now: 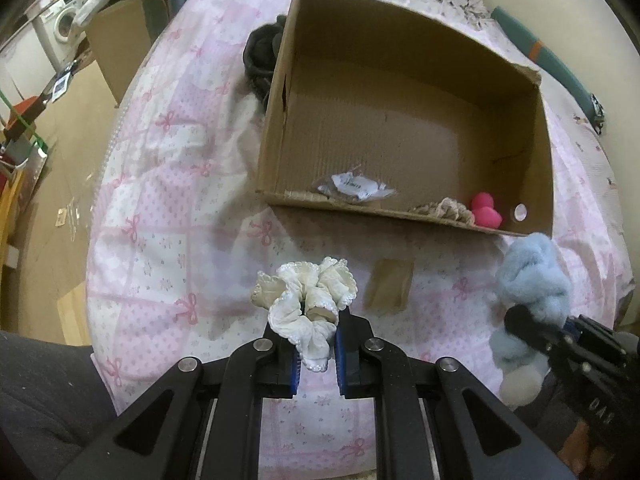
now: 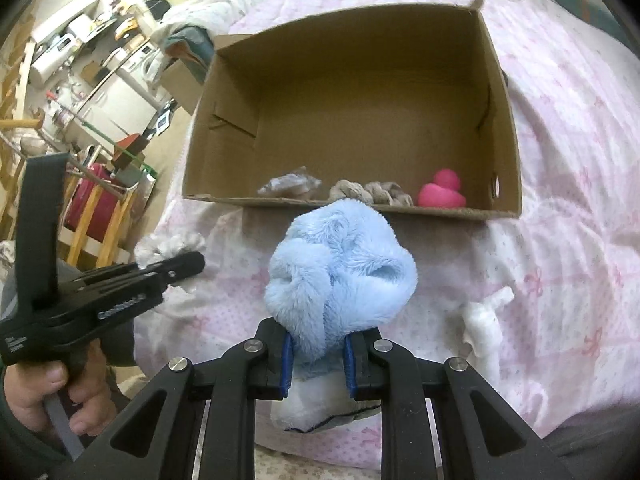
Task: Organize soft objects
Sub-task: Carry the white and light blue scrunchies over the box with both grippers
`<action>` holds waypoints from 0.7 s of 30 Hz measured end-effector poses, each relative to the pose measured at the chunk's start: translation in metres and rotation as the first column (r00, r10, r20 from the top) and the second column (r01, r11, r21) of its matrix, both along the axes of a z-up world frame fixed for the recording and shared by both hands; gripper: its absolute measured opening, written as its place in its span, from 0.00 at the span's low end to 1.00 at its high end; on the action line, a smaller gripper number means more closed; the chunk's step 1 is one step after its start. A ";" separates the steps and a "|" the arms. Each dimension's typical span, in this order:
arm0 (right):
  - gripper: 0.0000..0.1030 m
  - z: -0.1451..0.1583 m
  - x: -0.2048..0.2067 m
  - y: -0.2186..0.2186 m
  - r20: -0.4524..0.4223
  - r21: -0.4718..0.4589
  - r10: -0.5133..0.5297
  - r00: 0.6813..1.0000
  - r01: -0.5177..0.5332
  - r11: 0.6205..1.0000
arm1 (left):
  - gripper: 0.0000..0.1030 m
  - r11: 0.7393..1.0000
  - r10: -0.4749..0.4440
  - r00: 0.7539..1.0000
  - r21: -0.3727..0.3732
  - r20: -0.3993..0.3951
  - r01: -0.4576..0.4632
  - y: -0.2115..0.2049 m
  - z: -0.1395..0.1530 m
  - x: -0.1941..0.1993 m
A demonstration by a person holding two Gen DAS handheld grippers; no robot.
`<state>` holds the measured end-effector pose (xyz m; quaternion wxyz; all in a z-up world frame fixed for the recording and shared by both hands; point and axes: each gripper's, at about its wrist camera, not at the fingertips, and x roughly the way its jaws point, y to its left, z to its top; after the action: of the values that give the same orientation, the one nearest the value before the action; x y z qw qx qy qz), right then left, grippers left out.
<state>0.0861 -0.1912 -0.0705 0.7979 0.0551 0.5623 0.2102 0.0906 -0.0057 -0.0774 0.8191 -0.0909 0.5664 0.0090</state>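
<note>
**Both tongs loaded in front of the box**

The left tongs (image 1: 316, 344) were clamped on a white scrunchie (image 1: 306, 300), its ruffled ring fanning away from the pads toward the box (image 1: 280, 128) on the bed (image 1: 160, 200). The right tongs (image 2: 317, 354) gripped a blue plush (image 2: 340, 264), bunched into a ball with no clear long axis; its white underside was half hidden below the fingers. Inside the box, the near wall cut off a pink duck (image 2: 442, 192), a beige scrunchie (image 2: 372, 192) and a packet (image 1: 356, 188).
</note>
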 end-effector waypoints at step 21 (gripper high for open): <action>0.21 0.059 0.048 -0.037 0.139 0.177 -0.080 0.987 0.055 0.983 | 0.12 0.992 -0.110 0.970 0.092 0.219 0.091 -0.012 0.077 0.066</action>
<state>0.1344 -0.2279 -0.0113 0.8356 0.1274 0.4802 0.2342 0.1566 -0.0180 -0.0004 0.8800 -0.0290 0.4737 -0.0197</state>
